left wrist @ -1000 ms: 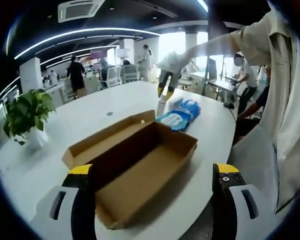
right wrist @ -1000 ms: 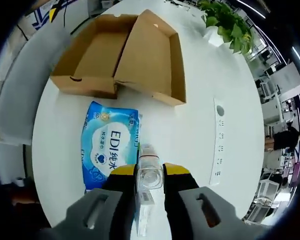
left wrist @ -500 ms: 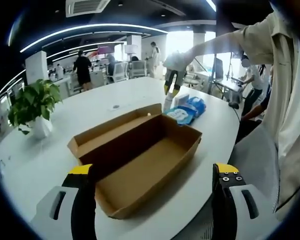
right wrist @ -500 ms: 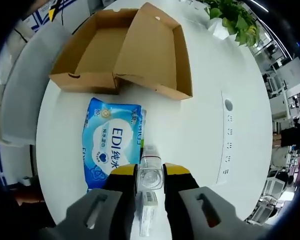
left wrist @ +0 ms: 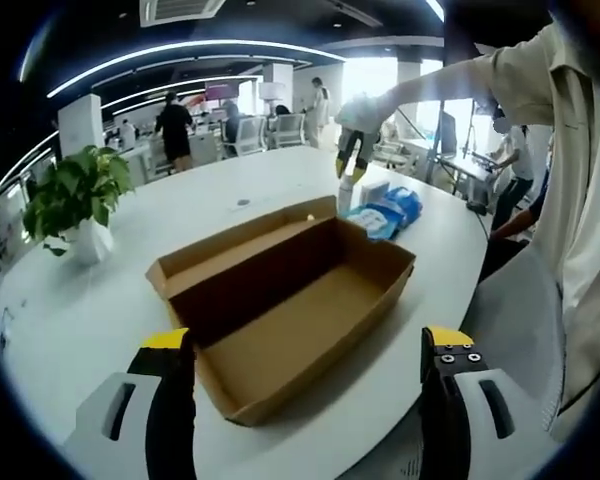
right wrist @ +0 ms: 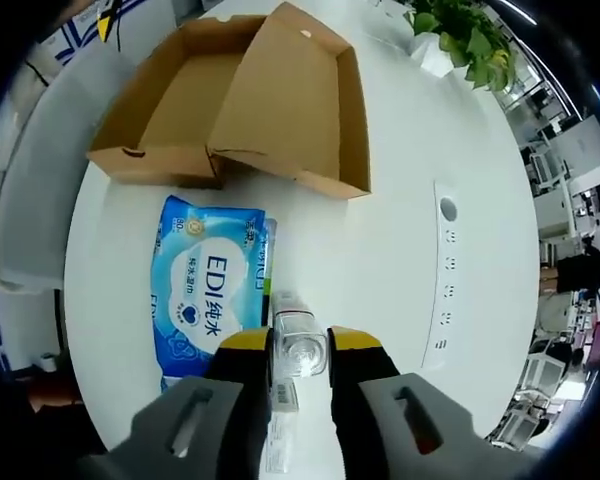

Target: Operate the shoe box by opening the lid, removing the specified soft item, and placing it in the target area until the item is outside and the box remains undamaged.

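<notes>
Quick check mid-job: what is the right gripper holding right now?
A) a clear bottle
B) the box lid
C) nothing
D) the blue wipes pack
A: in the right gripper view the right gripper is closed on a clear bottle, while the blue wipes pack lies on the white table beside it.

Left low, right overhead — shared shoe box [left wrist: 285, 305]

The open box [left wrist: 290, 300] is empty inside, easy to reach into. The surface [right wrist: 400, 270] beside it is bare; the wipes pack [right wrist: 205, 295] blocks one side.
</notes>
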`<state>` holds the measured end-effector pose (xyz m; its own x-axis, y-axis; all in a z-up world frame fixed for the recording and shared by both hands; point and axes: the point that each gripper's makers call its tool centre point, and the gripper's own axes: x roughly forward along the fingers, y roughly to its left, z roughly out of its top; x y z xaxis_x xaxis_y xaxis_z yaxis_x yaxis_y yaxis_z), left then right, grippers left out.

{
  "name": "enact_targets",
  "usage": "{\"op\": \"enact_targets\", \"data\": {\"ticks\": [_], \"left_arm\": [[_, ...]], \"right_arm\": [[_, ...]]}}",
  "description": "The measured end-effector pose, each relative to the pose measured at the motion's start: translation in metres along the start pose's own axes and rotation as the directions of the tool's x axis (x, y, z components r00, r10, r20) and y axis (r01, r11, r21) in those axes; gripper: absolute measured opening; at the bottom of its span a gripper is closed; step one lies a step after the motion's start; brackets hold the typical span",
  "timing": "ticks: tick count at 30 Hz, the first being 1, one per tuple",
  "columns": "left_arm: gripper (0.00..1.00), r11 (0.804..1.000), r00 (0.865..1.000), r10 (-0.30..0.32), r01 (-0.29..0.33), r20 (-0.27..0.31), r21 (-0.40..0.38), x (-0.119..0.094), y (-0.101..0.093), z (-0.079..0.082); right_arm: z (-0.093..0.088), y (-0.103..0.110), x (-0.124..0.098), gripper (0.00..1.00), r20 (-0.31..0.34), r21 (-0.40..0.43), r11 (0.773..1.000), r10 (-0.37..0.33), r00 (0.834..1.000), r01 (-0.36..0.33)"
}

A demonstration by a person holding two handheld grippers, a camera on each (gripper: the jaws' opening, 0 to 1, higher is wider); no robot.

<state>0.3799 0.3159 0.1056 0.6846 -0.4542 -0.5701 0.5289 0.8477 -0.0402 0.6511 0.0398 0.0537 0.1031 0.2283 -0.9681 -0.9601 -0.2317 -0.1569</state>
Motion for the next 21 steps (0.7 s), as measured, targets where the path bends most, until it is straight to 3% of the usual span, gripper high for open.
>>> {"op": "enact_targets", "data": {"ticks": [13,21], "left_arm": [[0.88,0.998,0.998,0.055,-0.055,-0.024,-0.029,-0.006,0.017,-0.016],[0.76,0.993,0.994,0.103,-0.105,-0.036,-0.062,-0.009,0.032,-0.023]], "right_arm": [[-0.002,-0.011,0.001,0.22,0.007,0.007,1.000,-0.031,0.999,0.031],[-0.004,-0.013,-0.001,0.24,0.010,0.009,0.999,-0.036,0.999,0.036]]}}
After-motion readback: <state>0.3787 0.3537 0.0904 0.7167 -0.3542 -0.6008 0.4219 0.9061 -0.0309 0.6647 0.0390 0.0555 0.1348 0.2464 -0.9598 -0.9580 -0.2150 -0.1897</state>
